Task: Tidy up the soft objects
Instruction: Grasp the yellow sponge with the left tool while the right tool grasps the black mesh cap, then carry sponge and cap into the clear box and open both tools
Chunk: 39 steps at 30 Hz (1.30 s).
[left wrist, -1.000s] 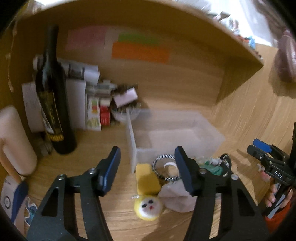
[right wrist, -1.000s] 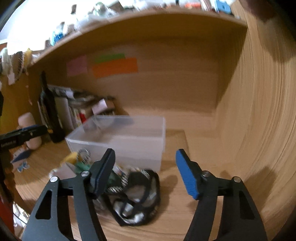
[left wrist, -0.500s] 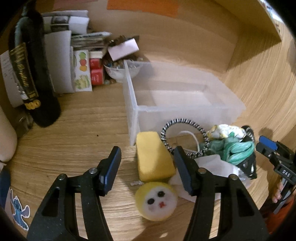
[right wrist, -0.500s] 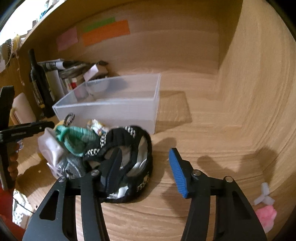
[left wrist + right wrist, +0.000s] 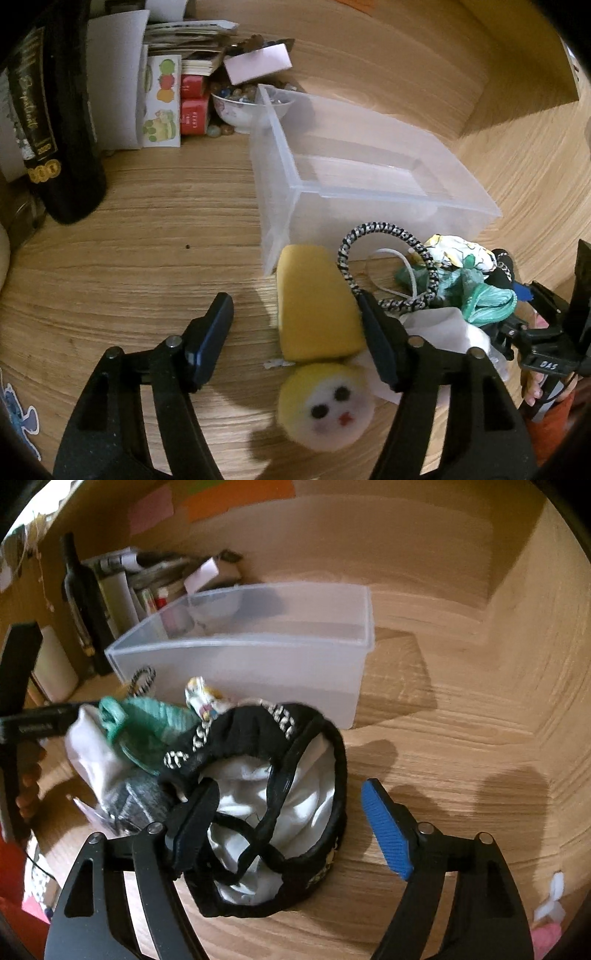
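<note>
So the soft stuff is all heaped on the wooden desk [image 5: 129, 229] right in front of the clear plastic bin [image 5: 369, 192], which looks empty inside from both cams. In the left wrist view there's a yellow sponge block [image 5: 314, 306] lying just beside the bin's near corner, and a round yellow plush with a little face [image 5: 327, 406] touching the sponge's near end. A black-and-white speckled cord loop [image 5: 388, 236] arcs up beside the sponge, then a teal knit thing [image 5: 487, 299], a floral cloth [image 5: 458, 251] and some white fabric [image 5: 443, 325] bunched together to the right.

My left gripper [image 5: 295, 336] has its jaws spread fairly wide and they've just been opening a bit. The sponge sits between them, up against the right finger, but with a clear gap to the left one, so nothing is gripped.

Right gripper [image 5: 291, 823] is also spread, jaws just reopened. It's over a black strappy piece with white lettering [image 5: 258, 738] wrapped around white cloth [image 5: 295, 797]. The left finger is poked into the pile, the blue pad [image 5: 386, 834] stands clear of the fabric on the right. Not pinching anything as far as I can see.

Further out: a dark wine bottle [image 5: 62, 122] stands to the left, with books and boxes [image 5: 162, 99] and a bowl of beads [image 5: 243, 107] behind the bin. Colored sticky notes [image 5: 236, 498] are on the back panel.
</note>
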Available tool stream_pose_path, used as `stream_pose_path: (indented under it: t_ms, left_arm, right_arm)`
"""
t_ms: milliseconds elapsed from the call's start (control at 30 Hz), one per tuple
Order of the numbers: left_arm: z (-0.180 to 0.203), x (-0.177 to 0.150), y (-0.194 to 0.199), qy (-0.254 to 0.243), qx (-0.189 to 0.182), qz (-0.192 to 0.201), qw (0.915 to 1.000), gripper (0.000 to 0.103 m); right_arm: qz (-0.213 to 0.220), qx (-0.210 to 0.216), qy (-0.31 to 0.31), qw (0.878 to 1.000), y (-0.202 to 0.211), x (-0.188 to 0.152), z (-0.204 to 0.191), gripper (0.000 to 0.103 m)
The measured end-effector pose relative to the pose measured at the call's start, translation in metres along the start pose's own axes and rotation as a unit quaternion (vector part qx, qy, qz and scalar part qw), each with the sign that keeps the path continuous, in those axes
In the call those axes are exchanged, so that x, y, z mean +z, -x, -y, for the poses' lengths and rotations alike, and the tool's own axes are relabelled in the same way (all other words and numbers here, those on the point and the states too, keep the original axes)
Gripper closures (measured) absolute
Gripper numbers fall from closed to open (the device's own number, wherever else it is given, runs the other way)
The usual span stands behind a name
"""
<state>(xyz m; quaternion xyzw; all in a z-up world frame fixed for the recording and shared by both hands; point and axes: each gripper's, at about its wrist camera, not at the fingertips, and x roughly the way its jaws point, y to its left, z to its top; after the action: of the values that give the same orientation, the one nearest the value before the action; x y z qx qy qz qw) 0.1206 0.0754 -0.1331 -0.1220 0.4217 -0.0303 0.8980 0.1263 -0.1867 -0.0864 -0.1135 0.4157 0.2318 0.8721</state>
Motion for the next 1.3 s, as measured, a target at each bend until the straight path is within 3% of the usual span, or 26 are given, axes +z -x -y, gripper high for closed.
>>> stream_pose_path:
  t_ms: [33,133,200,333,800,1133,1300]
  left_arm:
    - [-0.001,0.000,0.001,0.000,0.000,0.001,1.0000,0.039]
    - [-0.004,-0.001,0.002,0.001,-0.010,-0.002,0.9999,0.051]
    - [-0.003,-0.001,0.001,-0.006,-0.023,-0.003,0.9997,0.066]
    - [0.003,-0.003,0.005,-0.020,-0.012,0.014,0.9996,0.068]
    - [0.017,-0.003,0.067,-0.039,-0.001,0.114,0.9927,0.070]
    - [0.028,0.025,0.085,-0.040,-0.010,0.171,0.9844,0.070]
    - [0.033,0.044,0.081,-0.041,-0.011,0.182,0.9823,0.070]
  right_arm:
    - [-0.004,-0.004,0.011,1.000,-0.001,-0.001,-0.003,0.052]
    - [-0.005,-0.027,0.029,0.999,-0.001,-0.005,-0.007,0.071]
    - [0.001,-0.024,0.024,0.999,0.002,-0.007,-0.004,0.078]
    - [0.017,-0.016,0.000,1.000,0.012,-0.008,0.006,0.088]
    - [0.112,-0.052,-0.020,0.992,0.064,0.008,0.013,0.092]
    - [0.212,-0.056,-0.009,0.976,0.099,0.049,0.006,0.092]
    - [0.240,-0.058,0.003,0.969,0.102,0.075,0.001,0.092]
